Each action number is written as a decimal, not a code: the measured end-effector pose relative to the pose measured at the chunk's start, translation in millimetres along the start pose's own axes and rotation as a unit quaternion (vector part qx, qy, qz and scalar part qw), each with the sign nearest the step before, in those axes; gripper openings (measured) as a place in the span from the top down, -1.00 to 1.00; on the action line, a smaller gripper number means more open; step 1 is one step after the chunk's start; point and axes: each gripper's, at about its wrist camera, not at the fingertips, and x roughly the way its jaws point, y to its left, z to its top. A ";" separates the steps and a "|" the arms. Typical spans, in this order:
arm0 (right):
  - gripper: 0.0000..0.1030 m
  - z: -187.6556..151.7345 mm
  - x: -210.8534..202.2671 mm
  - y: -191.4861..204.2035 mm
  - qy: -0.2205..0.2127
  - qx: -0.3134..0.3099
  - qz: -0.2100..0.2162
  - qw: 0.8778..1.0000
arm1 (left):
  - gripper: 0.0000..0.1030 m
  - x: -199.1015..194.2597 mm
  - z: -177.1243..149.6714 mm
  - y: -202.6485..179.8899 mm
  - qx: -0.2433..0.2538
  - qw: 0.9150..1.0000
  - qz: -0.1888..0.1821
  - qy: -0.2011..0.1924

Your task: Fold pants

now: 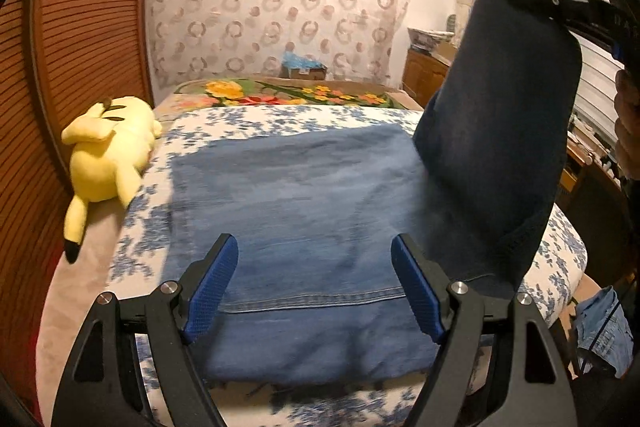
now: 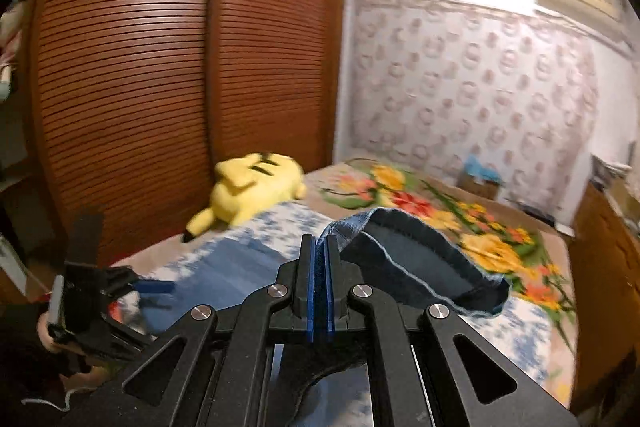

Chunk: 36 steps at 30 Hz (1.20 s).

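Blue denim pants [image 1: 304,211] lie flat on the bed, folded along the near edge. My left gripper [image 1: 316,283] hovers open just above their near part, touching nothing. My right gripper [image 2: 319,267] is shut on the hem of one leg [image 2: 404,259] and holds it high. In the left wrist view that leg [image 1: 500,131] hangs as a dark panel at the right, from the right gripper [image 1: 532,1] at the top. The left gripper [image 2: 152,287] shows low at the left in the right wrist view.
A yellow plush toy [image 1: 108,155] lies at the bed's left edge, by the brown slatted wardrobe [image 2: 160,67]. A floral blanket [image 1: 288,93] covers the far end of the bed. A wooden cabinet [image 1: 428,75] stands at the right. Blue cloth [image 1: 604,327] lies by the floor.
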 end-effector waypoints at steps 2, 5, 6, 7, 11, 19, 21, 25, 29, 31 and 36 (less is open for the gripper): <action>0.93 0.5 14.8 7.6 0.006 -0.001 0.021 1.000 | -0.55 -1.0 -1.7 7.2 -0.008 1.000 0.003 -0.001; 0.93 -6.5 36.1 7.5 0.026 0.002 0.044 0.999 | -0.55 0.1 -3.7 11.7 -0.010 1.000 0.008 0.002; 0.93 -9.3 42.5 4.3 0.033 0.006 0.048 0.998 | -0.55 0.8 -4.4 12.8 -0.011 1.000 0.009 0.003; 0.86 -11.3 46.5 1.1 0.039 0.009 0.050 0.998 | -0.55 1.6 -5.1 14.4 -0.012 1.000 0.009 0.004; 0.46 -9.8 59.2 -28.7 0.039 0.029 0.041 0.998 | -0.55 2.8 -7.0 15.1 -0.012 1.000 0.009 0.006; 0.43 -18.0 74.5 -15.4 0.060 0.059 0.022 0.996 | -0.55 11.9 -9.3 10.5 -0.009 1.000 0.008 0.015; 0.41 -21.7 79.6 -12.4 0.064 0.061 0.020 0.996 | -0.55 13.4 -10.5 11.0 -0.009 1.000 0.010 0.017; 0.29 -26.9 93.4 -7.1 0.075 0.065 0.026 0.995 | -0.55 17.6 -11.9 16.5 -0.013 1.000 0.010 0.022; 0.26 -36.0 109.2 1.8 0.094 0.068 0.033 0.993 | -0.39 20.9 -12.1 20.9 -0.013 1.000 0.006 0.025; 0.25 -42.3 118.3 5.7 0.107 0.074 0.037 0.991 | -0.25 23.1 -12.2 21.6 -0.010 1.000 0.006 0.027; 0.25 -54.1 139.9 19.5 0.145 0.080 0.040 0.985 | -0.07 35.3 -17.1 25.7 -0.007 0.999 0.017 0.047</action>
